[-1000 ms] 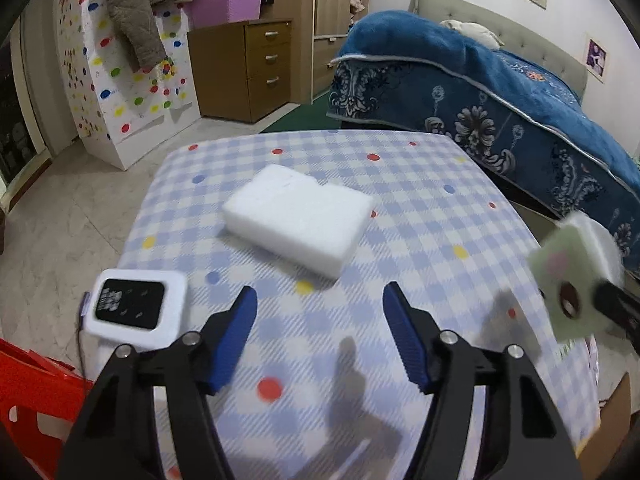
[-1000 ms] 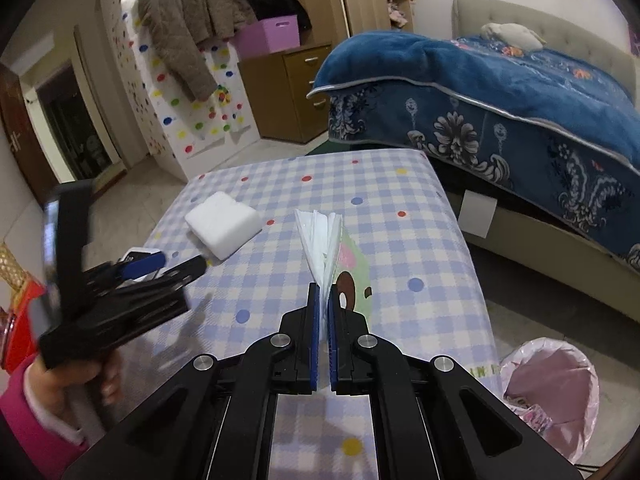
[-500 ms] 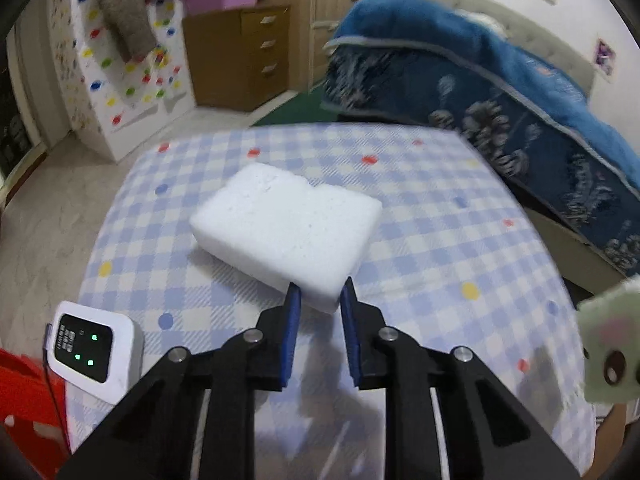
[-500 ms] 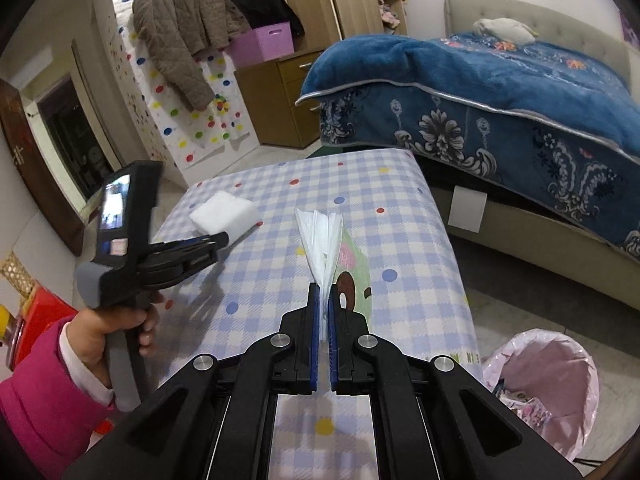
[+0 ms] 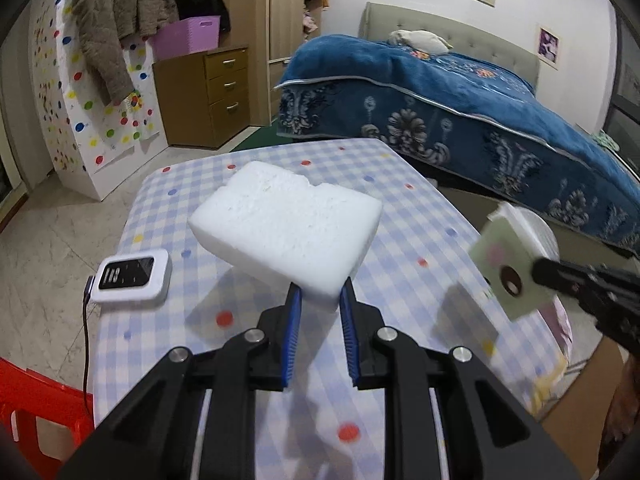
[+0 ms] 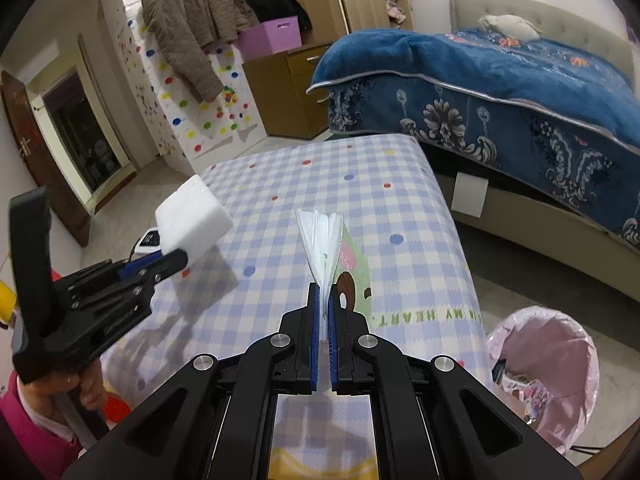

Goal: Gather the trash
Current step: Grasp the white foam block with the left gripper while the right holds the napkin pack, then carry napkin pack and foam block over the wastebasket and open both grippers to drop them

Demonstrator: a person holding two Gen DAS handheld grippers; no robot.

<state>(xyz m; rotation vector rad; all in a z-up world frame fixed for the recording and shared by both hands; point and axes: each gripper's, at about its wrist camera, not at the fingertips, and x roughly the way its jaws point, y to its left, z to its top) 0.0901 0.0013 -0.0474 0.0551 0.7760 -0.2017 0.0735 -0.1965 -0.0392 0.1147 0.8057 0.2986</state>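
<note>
A white foam block hangs tilted above the checked table, casting a shadow on the cloth. My left gripper is shut on its near corner; the right wrist view shows the same foam block sticking out of the left gripper. My right gripper is shut on a pale green packet with fanned white sheets, held over the table's right part. The left wrist view shows that packet at the right edge.
A bin lined with a pink bag stands on the floor right of the table, with rubbish in it. A white device on a cable lies at the table's left edge. A red stool is below left. A blue-covered bed fills the right.
My left gripper went from open to shut on the foam block's corner and lifted it off the cloth. The right gripper drifted a little with the packet still clamped.
</note>
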